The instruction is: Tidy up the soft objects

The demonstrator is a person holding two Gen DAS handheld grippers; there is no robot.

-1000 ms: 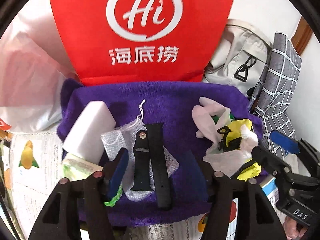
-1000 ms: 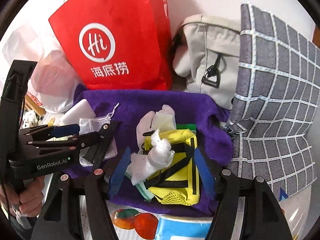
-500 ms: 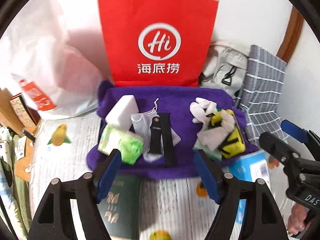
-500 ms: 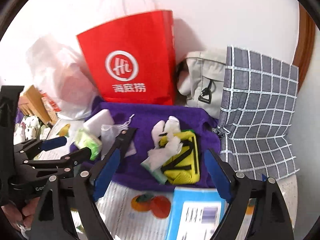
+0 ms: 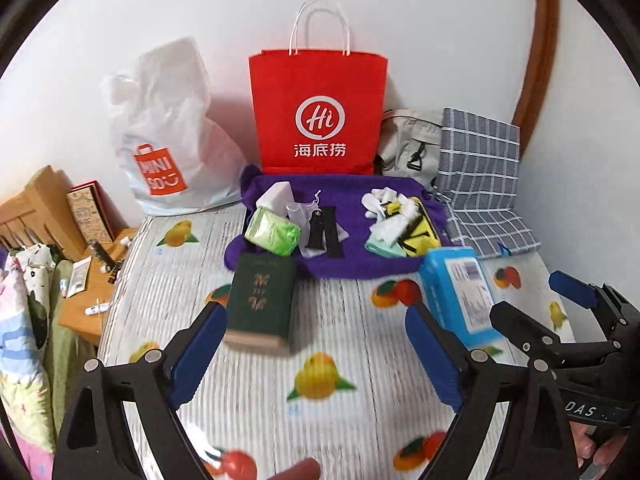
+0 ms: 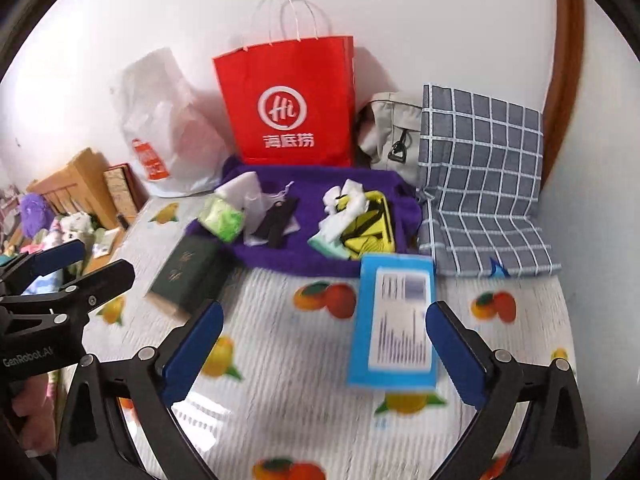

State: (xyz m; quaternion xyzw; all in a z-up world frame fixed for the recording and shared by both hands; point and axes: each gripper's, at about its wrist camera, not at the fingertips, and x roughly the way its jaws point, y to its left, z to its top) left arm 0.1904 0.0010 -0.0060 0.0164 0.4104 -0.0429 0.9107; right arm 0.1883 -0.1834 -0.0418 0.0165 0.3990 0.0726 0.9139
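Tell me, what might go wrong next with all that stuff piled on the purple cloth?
The green soft pack sits at the purple towel's front-left edge and could roll off. The yellow strap bundle is tangled with white cloth, so lifting one may drag the other.

Under my claws lies a bed with a fruit-printed striped sheet (image 5: 328,344), and directly on it I see a purple towel (image 5: 360,268) at the far middle, a dark green book (image 5: 260,300) near left, a blue box (image 5: 460,292) near right, and a grey checked cushion (image 5: 480,184) far right.
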